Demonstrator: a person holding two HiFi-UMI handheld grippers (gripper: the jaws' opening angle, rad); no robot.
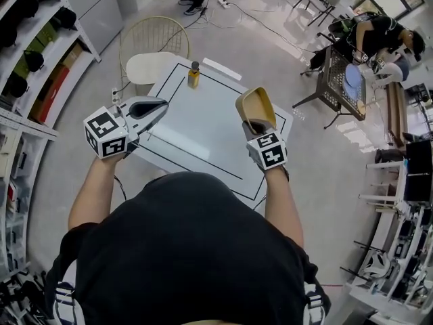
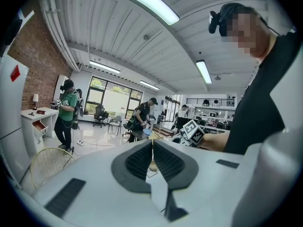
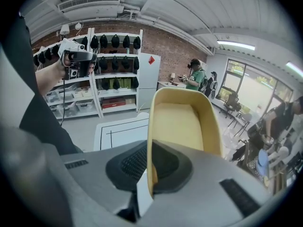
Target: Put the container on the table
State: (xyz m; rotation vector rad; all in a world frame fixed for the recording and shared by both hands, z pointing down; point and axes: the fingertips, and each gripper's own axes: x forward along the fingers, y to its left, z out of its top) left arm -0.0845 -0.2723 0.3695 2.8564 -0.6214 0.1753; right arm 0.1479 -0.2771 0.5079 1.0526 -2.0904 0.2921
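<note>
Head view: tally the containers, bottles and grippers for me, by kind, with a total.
Tan container: 1, held in the right gripper
Yellow bottle: 1, standing on the table
Grippers: 2, counting the left gripper
Total: 4

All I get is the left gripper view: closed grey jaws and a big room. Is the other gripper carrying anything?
Observer: Yes. The right gripper is shut on the wall of a tan container.
Visitor: Is it on the table yet?
Observer: No. The head view shows it held up in the air over the white table.
Visitor: Anything on that table?
Observer: A small yellow bottle stands near the far edge.
</note>
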